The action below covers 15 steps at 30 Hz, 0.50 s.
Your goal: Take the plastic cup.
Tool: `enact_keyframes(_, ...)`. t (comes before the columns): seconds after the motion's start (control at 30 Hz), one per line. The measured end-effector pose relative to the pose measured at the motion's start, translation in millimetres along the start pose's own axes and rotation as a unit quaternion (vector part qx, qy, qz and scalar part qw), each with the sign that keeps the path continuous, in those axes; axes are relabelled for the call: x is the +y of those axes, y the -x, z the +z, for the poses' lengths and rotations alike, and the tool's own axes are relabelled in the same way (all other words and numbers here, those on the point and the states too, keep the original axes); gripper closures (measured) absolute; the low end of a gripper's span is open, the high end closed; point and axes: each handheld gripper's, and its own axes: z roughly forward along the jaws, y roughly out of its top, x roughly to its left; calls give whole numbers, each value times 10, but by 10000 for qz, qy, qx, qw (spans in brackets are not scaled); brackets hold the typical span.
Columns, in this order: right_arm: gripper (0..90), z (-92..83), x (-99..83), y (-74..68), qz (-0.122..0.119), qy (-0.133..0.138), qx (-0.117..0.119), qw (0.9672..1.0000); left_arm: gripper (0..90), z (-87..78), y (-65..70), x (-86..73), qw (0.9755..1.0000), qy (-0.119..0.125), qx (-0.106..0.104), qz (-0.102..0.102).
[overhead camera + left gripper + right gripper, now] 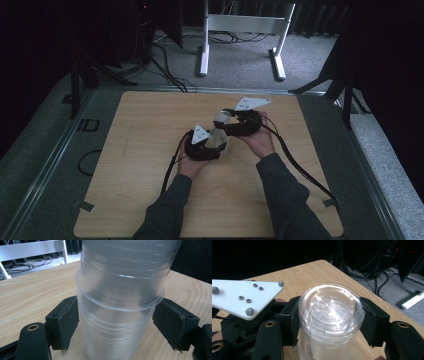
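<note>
We see a stack of clear plastic cups [117,305] held upside down above the middle of the wooden bench [140,165], its base [331,307] facing up. The right gripper [331,322] has its fingers [290,320] clamped on the topmost cup near that base. The left gripper [116,325] brackets the lower cups: one of its fingers [66,320] touches the wall, the other stands just beside it, so no firm hold is seen.

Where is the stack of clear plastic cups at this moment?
In the high view the stack of clear cups is near the middle of the wooden table, between the left claw at its lower part and the right claw at its upper end.
</note>
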Motion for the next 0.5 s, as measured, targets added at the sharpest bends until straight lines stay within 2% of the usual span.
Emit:
enact_keyframes(0.3,400,-21,11,-1,-49,59,-50,10000,233,7,10,-7,10000,-54,14,50)
enact_keyframes(0.5,397,-25,12,19,36,27,-27,10000,242,16,12,-15,10000,-76,27,58)
